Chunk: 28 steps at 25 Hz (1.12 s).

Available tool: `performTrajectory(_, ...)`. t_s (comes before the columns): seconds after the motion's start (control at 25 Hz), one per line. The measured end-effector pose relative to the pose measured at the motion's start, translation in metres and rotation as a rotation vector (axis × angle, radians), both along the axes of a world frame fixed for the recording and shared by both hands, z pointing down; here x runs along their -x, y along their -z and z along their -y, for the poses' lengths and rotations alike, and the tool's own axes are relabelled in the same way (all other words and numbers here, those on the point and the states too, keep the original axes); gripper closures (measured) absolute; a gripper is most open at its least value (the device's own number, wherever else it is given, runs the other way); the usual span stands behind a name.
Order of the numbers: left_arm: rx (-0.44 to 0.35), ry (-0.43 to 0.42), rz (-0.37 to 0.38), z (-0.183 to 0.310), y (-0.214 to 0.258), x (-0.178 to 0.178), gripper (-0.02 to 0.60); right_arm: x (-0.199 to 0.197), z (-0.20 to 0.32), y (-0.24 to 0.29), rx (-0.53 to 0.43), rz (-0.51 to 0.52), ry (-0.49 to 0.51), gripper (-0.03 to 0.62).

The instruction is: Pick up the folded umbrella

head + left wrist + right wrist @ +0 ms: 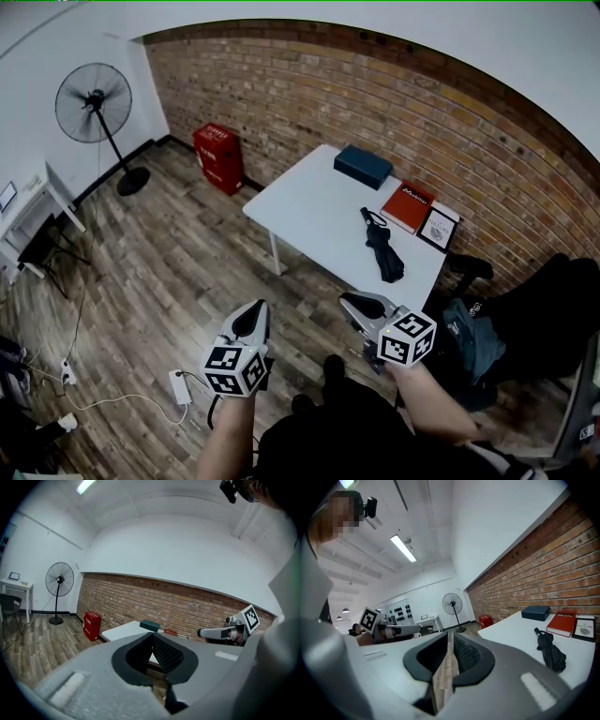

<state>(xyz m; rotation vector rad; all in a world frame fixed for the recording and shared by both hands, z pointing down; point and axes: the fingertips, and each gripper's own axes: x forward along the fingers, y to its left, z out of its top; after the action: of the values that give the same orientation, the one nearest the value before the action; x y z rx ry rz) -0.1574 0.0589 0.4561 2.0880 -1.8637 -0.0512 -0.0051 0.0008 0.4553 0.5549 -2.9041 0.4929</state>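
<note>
The folded black umbrella [382, 246] lies on the white table [309, 202], near its right end, with its handle toward the brick wall. The right gripper view shows the umbrella [551, 648] at the right, well beyond the jaws. Both grippers hang over the wooden floor, short of the table's near edge. My left gripper [251, 309] [152, 637] has its tips together and holds nothing. My right gripper [347, 298] [450, 634] stands open by a narrow slit, through which the floor shows, with nothing between its fingers.
On the table lie a dark blue box [362, 165], a red book [408, 205] and a framed picture [438, 228]. A red crate [218, 157] and a standing fan [94, 103] are by the wall. A dark chair with a bag [525, 319] stands right of the table; a power strip [180, 385] lies on the floor.
</note>
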Motion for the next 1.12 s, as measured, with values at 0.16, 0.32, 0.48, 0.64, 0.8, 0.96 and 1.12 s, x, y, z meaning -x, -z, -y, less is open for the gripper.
performTrajectory(0.16,0.032,-0.013,-0.02,0.027,-0.015,0.004,0.583,0.009,0.023,-0.012,0.038,-0.009,0.006,0.544)
performTrajectory(0.32,0.049,-0.024,-0.026,0.066,-0.024,0.01,0.583,0.016,0.063,-0.019,0.05,-0.007,-0.003,0.537)
performTrajectory(0.48,0.057,-0.016,-0.03,0.122,-0.03,0.026,0.583,0.025,0.119,-0.03,0.065,-0.013,-0.012,0.53)
performTrajectory(0.64,0.069,-0.021,-0.025,0.193,-0.034,0.034,0.583,0.032,0.188,-0.038,0.056,-0.045,-0.013,0.52)
performTrajectory(0.8,0.082,-0.054,0.002,0.254,-0.031,0.031,0.583,0.028,0.252,-0.041,0.127,0.014,-0.05,0.513)
performTrajectory(0.96,0.091,-0.055,0.019,0.304,-0.025,0.035,0.583,0.031,0.3,-0.031,0.133,0.054,-0.053,0.505)
performTrajectory(1.12,0.087,-0.079,0.025,0.341,-0.022,0.033,0.583,0.029,0.332,-0.031,0.12,0.04,-0.074,0.487)
